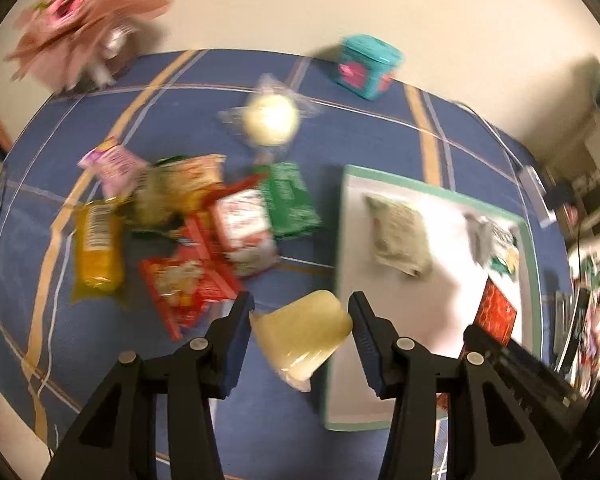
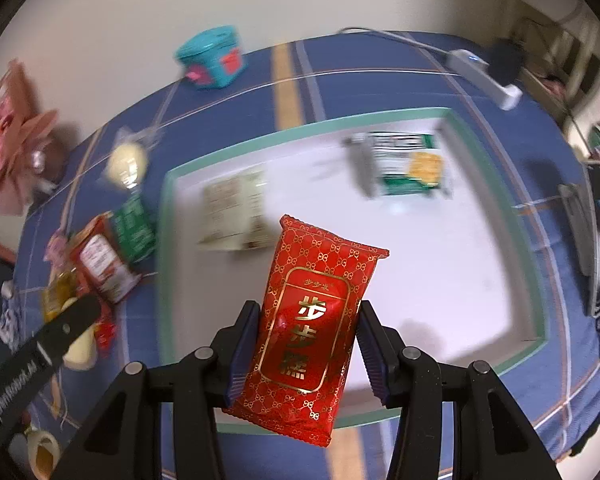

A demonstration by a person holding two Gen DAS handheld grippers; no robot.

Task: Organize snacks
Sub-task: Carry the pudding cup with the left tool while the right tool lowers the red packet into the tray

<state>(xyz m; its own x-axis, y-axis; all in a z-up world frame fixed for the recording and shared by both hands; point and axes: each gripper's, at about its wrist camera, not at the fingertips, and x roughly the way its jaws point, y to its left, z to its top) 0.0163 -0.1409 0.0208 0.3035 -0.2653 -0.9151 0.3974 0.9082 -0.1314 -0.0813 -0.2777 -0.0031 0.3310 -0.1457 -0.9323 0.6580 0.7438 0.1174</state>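
My left gripper (image 1: pixel 302 308) is shut on a pale yellow snack pack (image 1: pixel 305 330), held above the blue cloth just left of the white tray (image 1: pixel 340 360). A pile of snack packets (image 1: pixel 204 224) lies on the cloth ahead and to the left. My right gripper (image 2: pixel 309 314) is shut on a red packet with gold print (image 2: pixel 312 320), held over the tray's (image 2: pixel 440 280) near part. Two packets lie in the tray: a beige one (image 2: pixel 236 212) and a green-and-white one (image 2: pixel 408 164). The red packet also shows in the left wrist view (image 1: pixel 496 312).
A teal tin (image 1: pixel 370 66) stands at the table's far edge. A round pale snack in clear wrap (image 1: pixel 271 120) lies on the cloth. A pink bouquet (image 1: pixel 80 20) stands at the far left. A white power strip (image 2: pixel 484 76) with a cable lies at the far right.
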